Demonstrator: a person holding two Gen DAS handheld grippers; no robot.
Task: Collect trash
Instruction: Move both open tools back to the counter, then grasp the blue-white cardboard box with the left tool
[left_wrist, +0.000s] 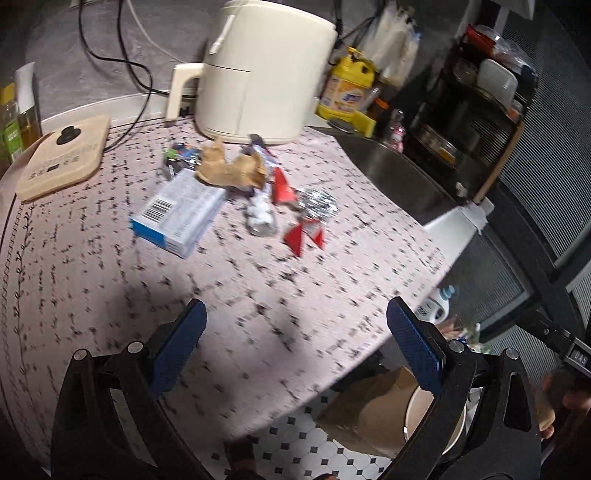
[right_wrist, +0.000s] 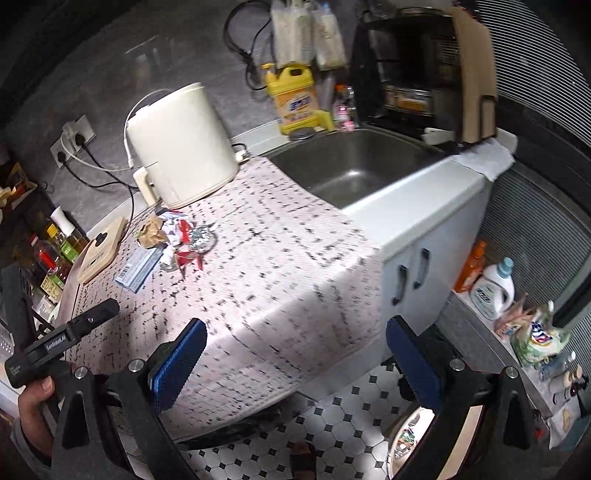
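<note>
Overhead, both tongs wide and empty above the pink patterned tablecloth (left_wrist: 110, 280)

Left gripper (left_wrist: 295, 332) and right gripper (right_wrist: 295, 347) gape, blue pads holding nothing. Trash clusters in front of the cream air fryer (left_wrist: 266, 70): blue-and-white barcoded carton (left_wrist: 177, 214), crumpled brown paper (left_wrist: 229, 168), red-and-white wrappers (left_wrist: 304, 234), foil ball (left_wrist: 317, 203). Steel sink (right_wrist: 354, 166) lies right of the cloth

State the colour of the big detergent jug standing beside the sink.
Yellow, with a yellow cap; the detergent jug shows best in the right wrist view, left of the sink.
</note>
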